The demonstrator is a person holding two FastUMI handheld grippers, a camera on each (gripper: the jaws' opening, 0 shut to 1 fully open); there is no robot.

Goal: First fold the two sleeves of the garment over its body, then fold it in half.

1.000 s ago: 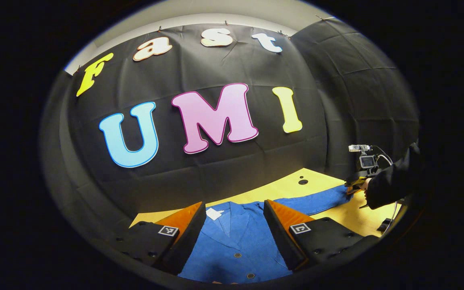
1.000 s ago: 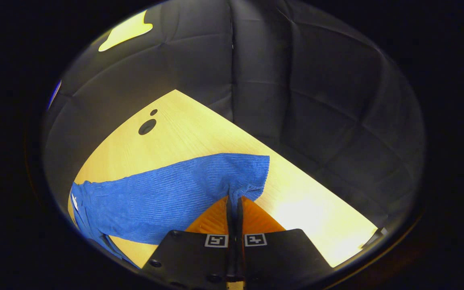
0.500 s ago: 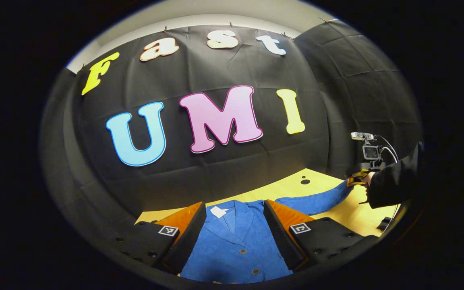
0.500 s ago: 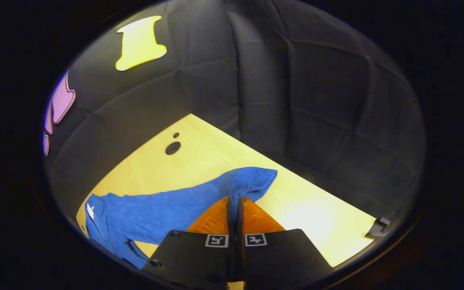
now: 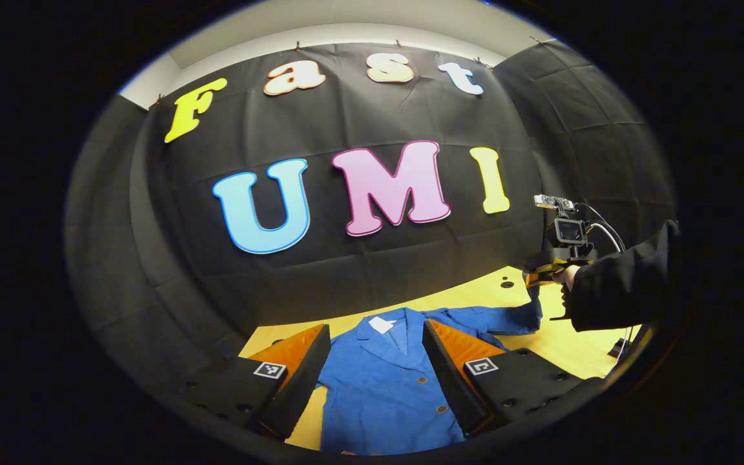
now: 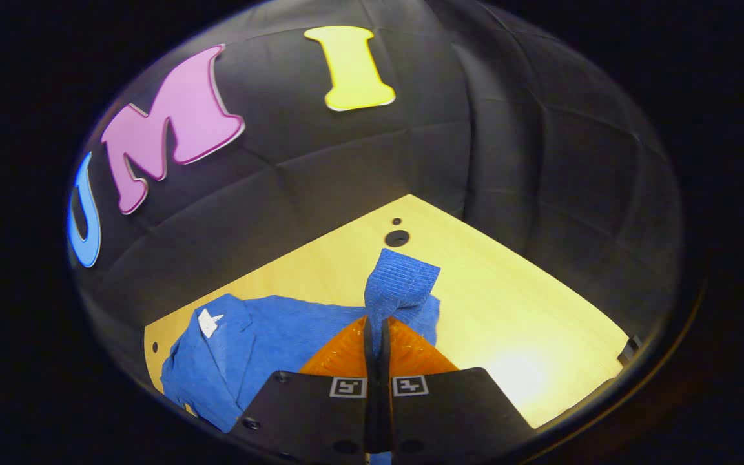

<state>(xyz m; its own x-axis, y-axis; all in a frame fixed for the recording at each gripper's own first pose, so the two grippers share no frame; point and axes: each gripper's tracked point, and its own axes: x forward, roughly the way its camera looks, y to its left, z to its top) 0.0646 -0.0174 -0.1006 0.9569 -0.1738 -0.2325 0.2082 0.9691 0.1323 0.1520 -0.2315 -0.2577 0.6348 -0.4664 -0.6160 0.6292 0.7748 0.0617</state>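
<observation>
We are pinching the soft, floppy sleeve [image 6: 401, 281] cuff in our clenched right tool [image 6: 376, 332]; left tool [image 5: 372, 361] is hanging released above the jacket [image 5: 385, 387]

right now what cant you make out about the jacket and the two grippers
- The jacket hem: cut off by the lower edge in the left gripper view.
- Its other sleeve: hidden behind the left gripper fingers.
- The pinched cuff edge: buried between the right gripper fingers, right gripper view.
- White collar tag: too small to read.
</observation>
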